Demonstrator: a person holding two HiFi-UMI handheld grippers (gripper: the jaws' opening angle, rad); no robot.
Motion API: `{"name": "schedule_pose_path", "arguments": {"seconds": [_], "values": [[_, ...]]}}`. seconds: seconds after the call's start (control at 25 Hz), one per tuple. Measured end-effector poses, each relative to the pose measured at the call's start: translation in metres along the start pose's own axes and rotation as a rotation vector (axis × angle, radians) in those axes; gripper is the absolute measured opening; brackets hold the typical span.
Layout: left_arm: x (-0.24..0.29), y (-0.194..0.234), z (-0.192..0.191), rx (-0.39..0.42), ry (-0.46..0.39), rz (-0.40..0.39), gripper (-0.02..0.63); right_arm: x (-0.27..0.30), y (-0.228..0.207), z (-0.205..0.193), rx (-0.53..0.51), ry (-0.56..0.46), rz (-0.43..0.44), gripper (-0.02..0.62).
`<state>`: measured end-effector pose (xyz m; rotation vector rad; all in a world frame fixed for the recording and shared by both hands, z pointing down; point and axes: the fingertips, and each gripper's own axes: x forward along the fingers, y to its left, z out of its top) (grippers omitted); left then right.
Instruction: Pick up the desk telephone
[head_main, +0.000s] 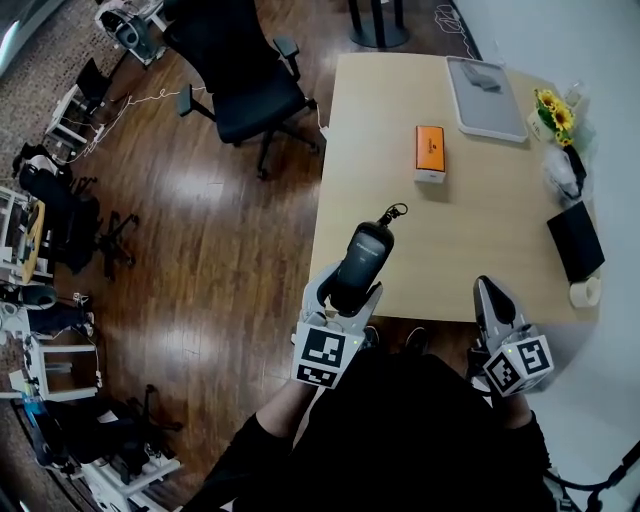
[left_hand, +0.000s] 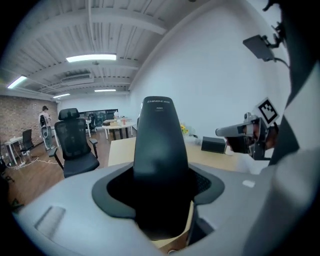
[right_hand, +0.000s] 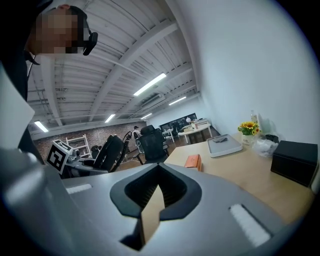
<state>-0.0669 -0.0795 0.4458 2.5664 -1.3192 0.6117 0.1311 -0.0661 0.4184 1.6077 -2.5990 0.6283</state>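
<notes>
The left gripper (head_main: 348, 298) is clamping the near end of the black handset (head_main: 362, 262), with both jaws pressing on its sides. The handset is being held in the air at the near left corner of the table (head_main: 480, 200). Its long axis is running along the jaws, away from the person and leaning slightly right, and a cord loop is hanging off its far tip. In the left gripper view it is standing upright between the jaws. The right gripper (head_main: 492, 295) is hovering at the table's near edge, well right of the handset, with its jaws pressed together on nothing. Farther along the table, an orange box (head_main: 430, 153) is lying in the middle and a grey tray (head_main: 485, 97) at the far end.
</notes>
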Motion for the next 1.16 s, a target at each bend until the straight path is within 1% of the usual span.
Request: {"name": "schedule_pose_path", "arguments": {"seconds": [0.08, 0.24, 0.52, 1.16], "values": [[-0.004, -0.001, 0.005, -0.024, -0.026, 0.010, 0.267, 0.000, 0.000, 0.001, -0.005, -0.004, 0.006, 0.000], [-0.007, -0.005, 0.005, -0.043, -0.033, 0.001, 0.267, -0.002, 0.002, 0.003, -0.017, -0.016, 0.005, 0.000], [-0.008, -0.010, 0.005, -0.051, -0.037, -0.024, 0.267, -0.011, 0.000, 0.001, -0.018, -0.021, -0.022, 0.000], [-0.005, -0.011, 0.001, -0.051, -0.030, -0.027, 0.267, -0.017, -0.004, -0.002, -0.022, -0.016, -0.038, 0.000]]}}
